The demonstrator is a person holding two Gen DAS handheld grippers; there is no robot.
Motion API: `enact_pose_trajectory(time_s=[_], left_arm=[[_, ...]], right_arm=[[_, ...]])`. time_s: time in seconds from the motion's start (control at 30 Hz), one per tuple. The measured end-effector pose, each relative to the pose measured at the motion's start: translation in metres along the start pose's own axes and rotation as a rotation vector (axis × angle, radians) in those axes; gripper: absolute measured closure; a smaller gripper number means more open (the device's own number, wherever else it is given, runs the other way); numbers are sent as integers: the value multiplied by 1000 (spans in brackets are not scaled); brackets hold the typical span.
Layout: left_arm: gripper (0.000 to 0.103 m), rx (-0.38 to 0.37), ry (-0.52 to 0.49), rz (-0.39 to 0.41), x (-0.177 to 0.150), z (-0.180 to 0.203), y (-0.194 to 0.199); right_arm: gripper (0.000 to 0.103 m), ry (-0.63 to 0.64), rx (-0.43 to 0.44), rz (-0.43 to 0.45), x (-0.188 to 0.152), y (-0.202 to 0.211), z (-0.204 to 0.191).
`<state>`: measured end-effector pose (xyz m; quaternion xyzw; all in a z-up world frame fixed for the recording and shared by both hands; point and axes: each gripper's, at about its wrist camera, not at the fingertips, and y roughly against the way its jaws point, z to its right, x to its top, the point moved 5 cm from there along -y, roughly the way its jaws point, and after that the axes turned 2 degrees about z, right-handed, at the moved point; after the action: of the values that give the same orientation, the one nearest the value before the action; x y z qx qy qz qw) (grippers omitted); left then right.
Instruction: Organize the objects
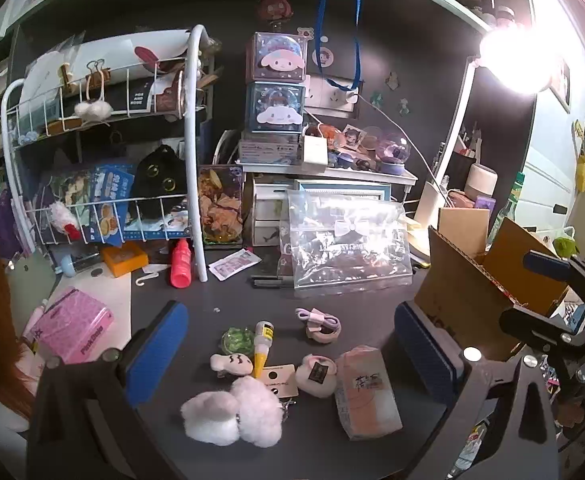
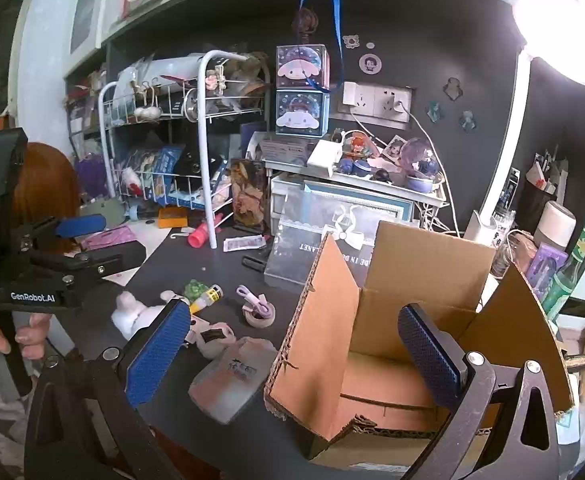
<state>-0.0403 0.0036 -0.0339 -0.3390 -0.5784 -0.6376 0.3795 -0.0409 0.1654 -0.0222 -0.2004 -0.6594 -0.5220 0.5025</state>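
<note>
Small items lie on the dark desk (image 1: 212, 292): a white and pink fluffy pom-pom pair (image 1: 232, 412), a glue bottle (image 1: 262, 346), a green trinket (image 1: 236, 340), a pink plush clip (image 1: 316, 374), a purple cable on a tape roll (image 1: 320, 322) and a frosted pouch (image 1: 366, 394). My left gripper (image 1: 292, 360) is open above them, holding nothing. My right gripper (image 2: 292, 360) is open and empty over the near left wall of the open cardboard box (image 2: 412, 320). The pouch (image 2: 228, 380) lies just left of the box.
A white wire rack (image 1: 100, 152) stands at the back left, a clear zip bag (image 1: 344, 240) and stacked boxes at the back. A pink box (image 1: 72, 328) sits at the left, a red bottle (image 1: 180, 264) by the rack. A bright lamp (image 1: 512, 56) shines at right.
</note>
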Motion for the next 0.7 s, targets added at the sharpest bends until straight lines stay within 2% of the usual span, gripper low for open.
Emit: enact_pose_trajectory(time_s=[0.7], left_arm=[[0, 7, -6, -21, 3, -5, -6]], right_arm=[[0, -13, 0, -3, -9, 2, -1]])
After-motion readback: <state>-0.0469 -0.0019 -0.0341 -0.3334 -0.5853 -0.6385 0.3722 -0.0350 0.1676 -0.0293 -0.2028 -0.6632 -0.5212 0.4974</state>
